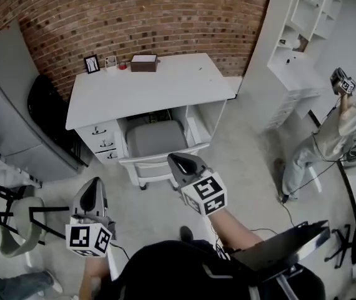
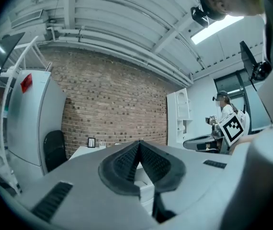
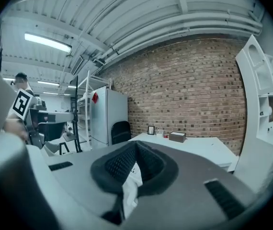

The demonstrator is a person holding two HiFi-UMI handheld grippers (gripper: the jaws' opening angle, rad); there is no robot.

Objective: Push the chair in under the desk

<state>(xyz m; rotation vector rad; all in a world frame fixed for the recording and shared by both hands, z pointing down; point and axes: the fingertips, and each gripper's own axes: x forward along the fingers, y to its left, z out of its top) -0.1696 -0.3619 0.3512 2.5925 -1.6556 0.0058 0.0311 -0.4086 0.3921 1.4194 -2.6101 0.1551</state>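
Note:
The white chair with a grey seat stands in the knee gap of the white desk, its back rail toward me. My right gripper is shut and empty, its tip at the chair's back rail; I cannot tell whether it touches. My left gripper is shut on nothing and hangs over the floor, left of and nearer than the chair. In the left gripper view the pads meet, with the desk beyond. In the right gripper view the pads meet too, before the desk.
On the desk's back edge stand a picture frame and a brown box. A black chair and a grey cabinet are to the left, white shelving and a person to the right. A stool stands near left.

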